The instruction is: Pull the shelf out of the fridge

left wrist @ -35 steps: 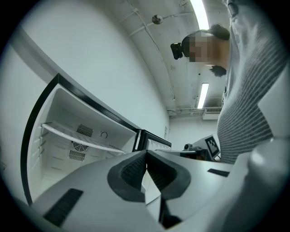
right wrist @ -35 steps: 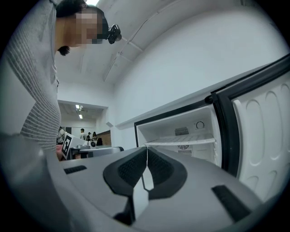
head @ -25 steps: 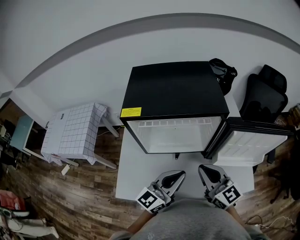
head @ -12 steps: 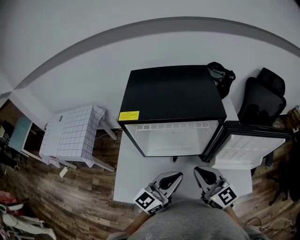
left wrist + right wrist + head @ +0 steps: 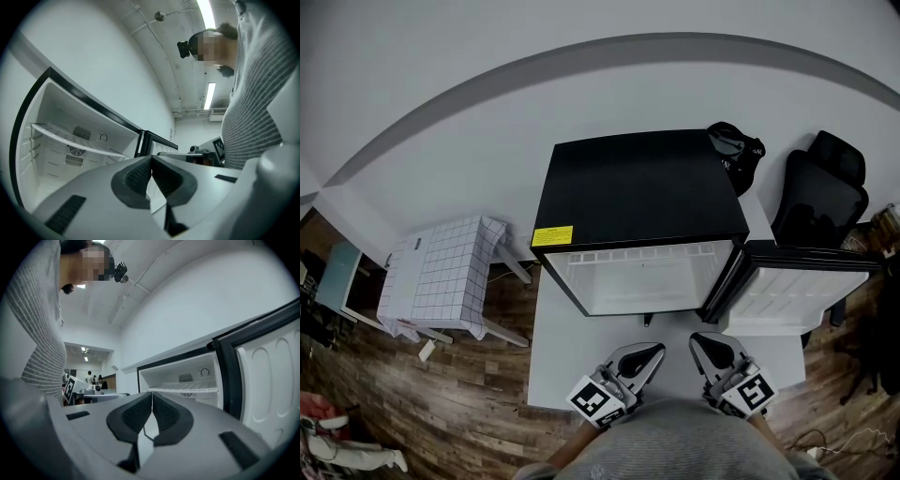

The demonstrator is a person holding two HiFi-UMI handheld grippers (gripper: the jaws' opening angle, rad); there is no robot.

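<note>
Shelf (image 5: 70, 140) sits inside the open fridge (image 5: 642, 202), spanning its white interior. The door (image 5: 792, 292) stands swung out to the right. Left gripper (image 5: 656, 351) and right gripper (image 5: 701, 337) hover in front, clear of the fridge, each with jaws pressed together on nothing.

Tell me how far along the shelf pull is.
Done: the door stands open. In hand: nothing; the left tongs and right tongs are shut and empty, short of the fridge. Left: the shelf sits inside; reach in, grip it, pull it out.
</note>
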